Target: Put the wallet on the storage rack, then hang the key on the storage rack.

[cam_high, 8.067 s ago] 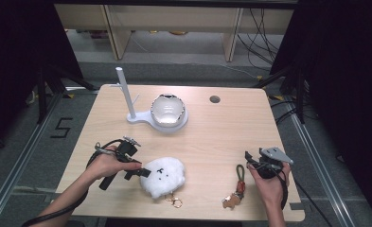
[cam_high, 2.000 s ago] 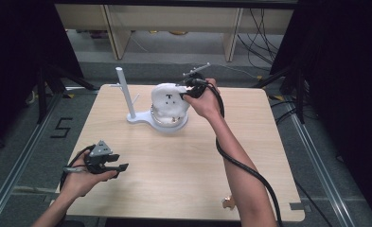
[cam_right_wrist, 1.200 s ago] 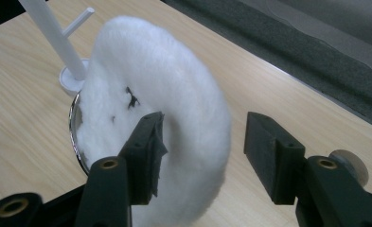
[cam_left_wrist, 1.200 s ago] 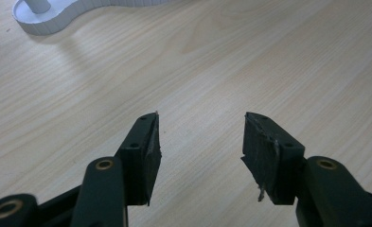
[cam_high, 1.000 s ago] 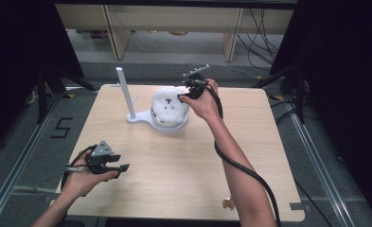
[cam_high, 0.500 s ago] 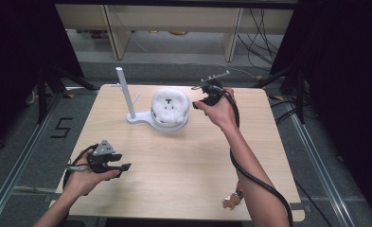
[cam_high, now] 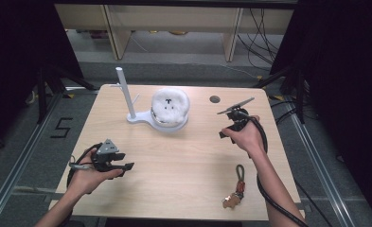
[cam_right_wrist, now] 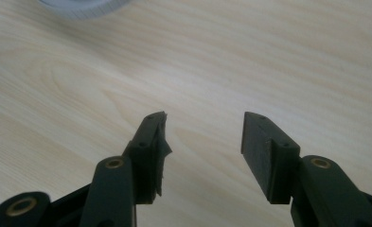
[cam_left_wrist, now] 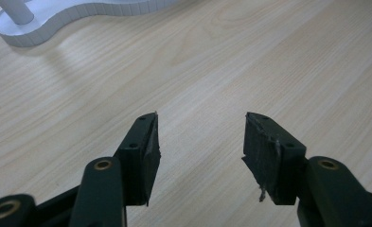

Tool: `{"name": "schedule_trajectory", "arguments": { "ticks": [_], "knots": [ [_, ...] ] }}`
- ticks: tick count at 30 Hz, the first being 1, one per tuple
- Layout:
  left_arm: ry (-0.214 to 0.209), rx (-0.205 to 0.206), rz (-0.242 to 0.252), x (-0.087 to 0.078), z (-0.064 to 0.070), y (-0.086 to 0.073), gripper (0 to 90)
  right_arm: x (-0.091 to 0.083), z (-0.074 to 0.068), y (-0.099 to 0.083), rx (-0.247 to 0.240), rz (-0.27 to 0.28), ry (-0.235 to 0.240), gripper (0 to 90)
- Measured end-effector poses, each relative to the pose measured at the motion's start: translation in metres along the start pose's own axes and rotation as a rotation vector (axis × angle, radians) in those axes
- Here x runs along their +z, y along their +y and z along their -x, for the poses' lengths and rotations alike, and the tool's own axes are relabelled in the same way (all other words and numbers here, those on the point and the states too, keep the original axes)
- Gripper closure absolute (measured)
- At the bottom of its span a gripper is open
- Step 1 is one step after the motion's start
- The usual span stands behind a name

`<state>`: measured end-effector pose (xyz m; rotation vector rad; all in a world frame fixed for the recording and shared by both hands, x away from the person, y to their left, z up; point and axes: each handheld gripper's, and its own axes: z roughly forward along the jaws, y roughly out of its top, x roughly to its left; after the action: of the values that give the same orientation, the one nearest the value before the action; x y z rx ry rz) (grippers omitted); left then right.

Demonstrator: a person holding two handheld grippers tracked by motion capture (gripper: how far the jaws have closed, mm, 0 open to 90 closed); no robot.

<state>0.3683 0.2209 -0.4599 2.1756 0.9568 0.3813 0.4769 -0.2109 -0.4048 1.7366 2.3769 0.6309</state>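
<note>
The white plush toy (cam_high: pixel 170 105) already sits on the stand's dish (cam_high: pixel 148 119) at the desk's (cam_high: pixel 183 161) twelve o'clock. The keychain (cam_high: pixel 236 189) at five o'clock looks left to handle. Right gripper (cam_high: pixel 225 134) and left gripper (cam_high: pixel 124 166) fingers are spread, empty.

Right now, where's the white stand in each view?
High view: white stand back left of centre, post upright, plush toy on its round end.
Left gripper view: its ribbed base rim, top left.
Right gripper view: curved ribbed rim at top edge, likely the same base.
Shared landmark: the light wood table.
</note>
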Motion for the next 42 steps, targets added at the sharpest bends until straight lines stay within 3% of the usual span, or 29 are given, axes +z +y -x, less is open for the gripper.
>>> {"name": "schedule_trajectory", "arguments": {
  "ticks": [2,4,6,7,8,9,16,17,21,22,24,26,27,29,31,36,38,39,42],
  "knots": [
    [0.0,0.0,-0.003,0.0,0.001,0.0,45.5,0.0,0.01,-0.009,-0.022,0.006,-0.002,51.5],
    [-0.001,-0.001,-0.004,0.001,0.001,0.0,45.6,0.0,0.015,-0.019,0.03,-0.018,-0.007,51.6],
    [-0.002,0.001,-0.005,0.001,0.001,0.001,45.5,0.0,0.018,-0.021,0.031,-0.025,-0.023,51.6],
    [-0.003,0.001,-0.004,0.001,0.001,0.001,45.5,0.001,0.021,-0.025,0.009,-0.021,-0.021,51.6],
    [-0.009,0.0,-0.002,0.001,0.001,0.001,45.6,0.001,0.024,-0.029,0.024,-0.036,-0.033,51.8],
    [-0.012,0.016,-0.014,0.0,0.0,0.001,45.6,0.0,0.024,-0.03,0.025,-0.038,-0.03,51.7],
    [-0.014,0.002,-0.001,0.002,0.003,0.002,45.6,-0.001,0.028,-0.036,0.042,-0.041,-0.031,52.5],
    [-0.015,0.015,-0.009,0.0,0.002,0.002,45.5,0.0,0.029,-0.037,0.046,-0.049,-0.029,53.6],
    [-0.011,0.014,-0.006,-0.001,0.001,0.001,45.5,0.004,0.034,-0.042,0.012,-0.065,-0.019,58.8],
    [-0.009,0.014,-0.003,-0.002,0.0,0.001,45.5,0.002,0.031,-0.044,0.077,-0.113,-0.022,60.1],
    [-0.008,0.006,0.006,-0.002,0.0,0.001,45.4,0.002,0.032,-0.048,0.106,-0.138,-0.024,62.0],
    [-0.007,0.001,0.013,-0.001,0.0,0.001,45.4,0.003,0.035,-0.053,0.079,-0.149,-0.019,62.3],
    [-0.01,0.011,0.009,-0.002,0.0,0.002,45.4,0.003,0.032,-0.056,0.129,-0.17,-0.025,62.6],
    [-0.01,0.013,0.009,-0.002,0.001,0.003,45.4,0.004,0.035,-0.062,0.096,-0.181,-0.024,62.6],
    [-0.011,0.008,0.013,-0.001,0.002,0.003,45.4,0.004,0.034,-0.07,0.123,-0.214,-0.036,62.5],
    [-0.013,0.016,0.013,-0.001,0.003,0.003,45.4,0.005,0.034,-0.085,0.145,-0.235,-0.027,62.1],
    [-0.012,0.001,0.02,-0.001,0.005,0.003,45.3,0.003,0.032,-0.095,0.161,-0.251,-0.029,61.9],
    [-0.015,0.018,0.012,-0.002,0.004,0.003,45.3,0.003,0.032,-0.095,0.161,-0.251,-0.029,61.9],
    [-0.015,0.018,0.013,-0.005,0.005,0.001,45.3,0.0,0.025,-0.111,0.147,-0.281,-0.038,60.8]
  ]
}}
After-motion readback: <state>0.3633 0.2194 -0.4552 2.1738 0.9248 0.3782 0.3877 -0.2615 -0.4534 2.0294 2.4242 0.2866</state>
